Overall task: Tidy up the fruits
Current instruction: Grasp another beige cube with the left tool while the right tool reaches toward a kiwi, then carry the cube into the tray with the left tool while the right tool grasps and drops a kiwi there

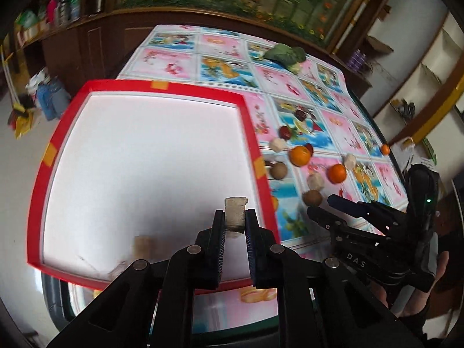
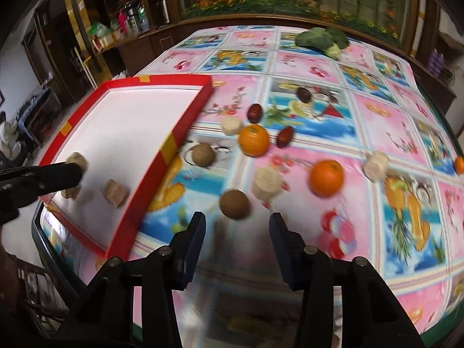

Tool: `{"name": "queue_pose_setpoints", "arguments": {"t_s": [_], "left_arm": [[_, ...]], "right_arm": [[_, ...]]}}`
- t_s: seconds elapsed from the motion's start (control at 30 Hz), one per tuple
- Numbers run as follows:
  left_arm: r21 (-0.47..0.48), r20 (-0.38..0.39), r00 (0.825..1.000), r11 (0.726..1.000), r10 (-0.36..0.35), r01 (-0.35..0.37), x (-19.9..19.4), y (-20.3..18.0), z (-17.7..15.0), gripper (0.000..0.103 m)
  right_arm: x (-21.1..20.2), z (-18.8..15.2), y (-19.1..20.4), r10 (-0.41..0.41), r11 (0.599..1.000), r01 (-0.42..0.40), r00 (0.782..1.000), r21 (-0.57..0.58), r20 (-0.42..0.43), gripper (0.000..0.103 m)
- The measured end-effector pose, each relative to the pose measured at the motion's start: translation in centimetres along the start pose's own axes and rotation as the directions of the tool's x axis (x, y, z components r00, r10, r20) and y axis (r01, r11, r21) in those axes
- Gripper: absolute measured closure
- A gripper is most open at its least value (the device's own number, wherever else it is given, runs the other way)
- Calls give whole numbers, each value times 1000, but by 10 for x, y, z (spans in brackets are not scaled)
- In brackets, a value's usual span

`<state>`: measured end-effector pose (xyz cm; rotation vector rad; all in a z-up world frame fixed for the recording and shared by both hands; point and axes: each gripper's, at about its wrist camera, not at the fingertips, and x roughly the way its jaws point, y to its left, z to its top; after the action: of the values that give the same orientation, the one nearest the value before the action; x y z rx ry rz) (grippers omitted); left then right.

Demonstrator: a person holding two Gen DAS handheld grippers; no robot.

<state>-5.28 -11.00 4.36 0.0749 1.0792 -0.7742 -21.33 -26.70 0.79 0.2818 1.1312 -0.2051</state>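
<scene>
fruits are mostly still lying on the tablecloth (image 2: pixel 377 121); two pale chunks (image 2: pixel 114 192) are sitting in the red tray (image 1: pixel 255 133). left gripper (image 1: pixel 235 226) is clamping another chunk (image 1: pixel 235 213); right gripper (image 2: pixel 237 226) is gaping, empty.

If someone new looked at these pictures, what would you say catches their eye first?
Probably the big red-rimmed white tray on the left of the gaudy fruit-print tablecloth. Next, the left gripper over the tray, clamped on a pale beige chunk. Then the two bright oranges among brown fruits and pale chunks scattered right of the tray, with the right gripper open above them.
</scene>
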Motion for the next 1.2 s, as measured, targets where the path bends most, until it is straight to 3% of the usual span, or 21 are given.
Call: {"name": "queue_pose_setpoints", "arguments": {"t_s": [0.13,0.17,0.23,0.27,0.4,0.53,0.6,0.67,0.7,0.73,0.8,0.9,1.03,1.2], "left_arm": [[-37,21,1000,999,3,-2,-9,20,-3,90],[-46,22,1000,999,1,0,-11,24,-5,90],[-60,27,1000,998,4,-2,-14,32,-3,90],[-67,31,999,998,7,-5,-15,36,-4,90],[-92,35,999,996,14,-10,-18,51,-3,90],[-107,33,999,994,12,-8,-18,57,-3,90],[-106,34,999,994,11,-7,-19,57,-4,90],[-108,35,999,994,9,-5,-19,58,-4,90],[-108,34,999,994,8,-4,-19,59,-3,90],[-108,34,999,994,7,-3,-19,59,-3,90],[-103,33,999,995,2,1,-18,59,-2,90],[-101,31,1000,995,-1,4,-17,59,-3,90],[-99,24,1000,995,4,-1,-15,62,-2,90],[-113,16,1000,994,-2,3,-10,65,1,90]], "right_arm": [[18,7,8,-28,1000,28,999,-4,-42,67],[21,8,8,-35,999,35,998,-2,-51,73],[23,8,10,-52,999,51,997,-9,-51,75],[23,8,10,-65,998,65,997,-8,-49,82],[21,7,9,-73,997,73,996,7,-53,96],[16,9,14,-66,998,66,997,-3,-43,96],[12,11,15,-47,999,47,998,-1,-36,91],[2,13,14,-28,1000,28,1000,12,1,57],[-2,15,14,-14,1000,14,1000,18,17,49],[-3,18,15,-9,1000,9,1000,18,24,48],[1,26,19,-8,1000,8,1000,3,22,49],[16,33,26,-6,1000,6,1000,-18,-1,67],[31,33,24,-22,1000,22,1000,-7,-22,79],[22,27,17,-22,1000,22,1000,7,-8,80]]}}
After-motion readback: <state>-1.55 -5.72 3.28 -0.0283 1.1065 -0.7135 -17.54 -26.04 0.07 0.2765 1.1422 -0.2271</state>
